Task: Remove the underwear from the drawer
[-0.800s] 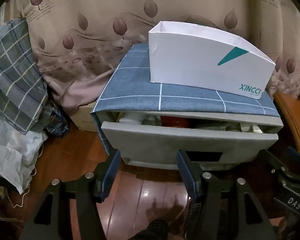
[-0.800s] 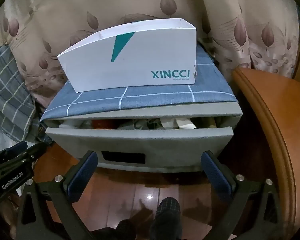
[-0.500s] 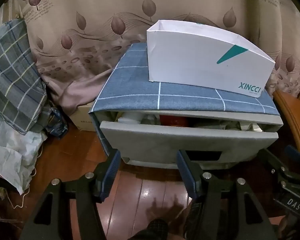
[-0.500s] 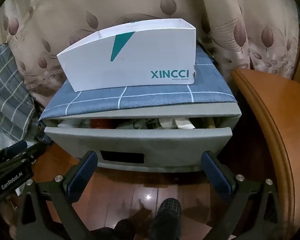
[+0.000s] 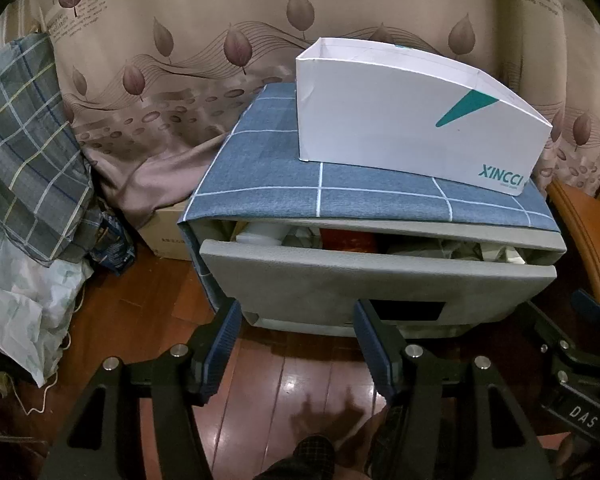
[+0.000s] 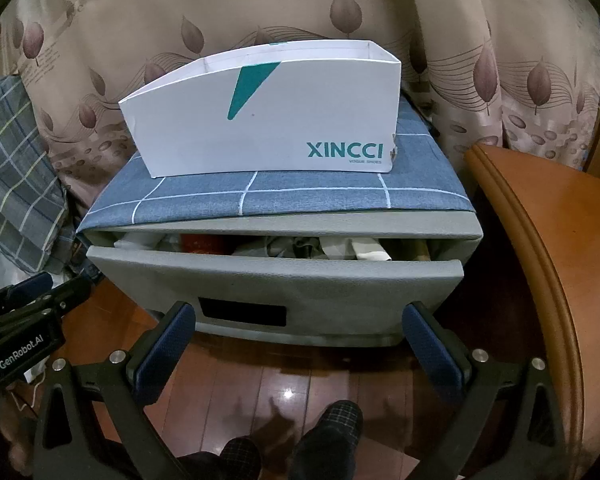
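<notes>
A grey drawer of a low cabinet stands slightly pulled out, with a dark handle slot in its front. Through the gap I see crumpled clothes, pale ones and a red-orange piece; I cannot tell which is underwear. My left gripper hangs open in front of the drawer's lower edge, holding nothing. My right gripper stands wide open in front of the drawer, also empty. Each gripper shows at the edge of the other's view.
A white XINCCI shoe box sits on the blue checked cloth over the cabinet. A leaf-print curtain hangs behind. Plaid fabric and bags pile up at the left. A wooden table edge curves at the right. Slippered feet stand on the wooden floor.
Both views have shifted only slightly; the grippers hold the same opening and the drawer stands as before.
</notes>
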The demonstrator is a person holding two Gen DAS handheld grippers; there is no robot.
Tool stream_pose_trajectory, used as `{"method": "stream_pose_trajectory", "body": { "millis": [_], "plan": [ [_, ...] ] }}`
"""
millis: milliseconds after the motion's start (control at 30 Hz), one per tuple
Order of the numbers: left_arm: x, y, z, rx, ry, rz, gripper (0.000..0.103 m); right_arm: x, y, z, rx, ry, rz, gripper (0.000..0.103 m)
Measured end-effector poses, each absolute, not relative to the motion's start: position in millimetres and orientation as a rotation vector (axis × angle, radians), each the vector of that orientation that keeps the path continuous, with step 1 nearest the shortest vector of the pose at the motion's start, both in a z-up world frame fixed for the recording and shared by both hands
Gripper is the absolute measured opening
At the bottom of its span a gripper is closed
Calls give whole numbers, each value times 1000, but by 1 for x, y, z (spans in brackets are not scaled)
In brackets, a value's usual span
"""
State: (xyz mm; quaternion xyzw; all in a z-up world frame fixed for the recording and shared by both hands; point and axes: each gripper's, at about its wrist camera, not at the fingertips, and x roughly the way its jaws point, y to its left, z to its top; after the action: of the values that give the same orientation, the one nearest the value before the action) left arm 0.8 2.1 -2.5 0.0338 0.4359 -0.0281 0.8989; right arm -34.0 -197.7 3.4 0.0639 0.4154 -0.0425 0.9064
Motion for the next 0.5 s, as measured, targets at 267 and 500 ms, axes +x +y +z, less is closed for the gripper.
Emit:
{"method": "stream_pose_trajectory", "body": {
  "millis": [267,500],
  "plan": [
    [1,2,-3,67,905,-55,60,-34,-198,3,130,857,-88,103],
    [1,1,-2,66,907,-54,60,-34,-198,3,131,859,-86,103]
  ]
}}
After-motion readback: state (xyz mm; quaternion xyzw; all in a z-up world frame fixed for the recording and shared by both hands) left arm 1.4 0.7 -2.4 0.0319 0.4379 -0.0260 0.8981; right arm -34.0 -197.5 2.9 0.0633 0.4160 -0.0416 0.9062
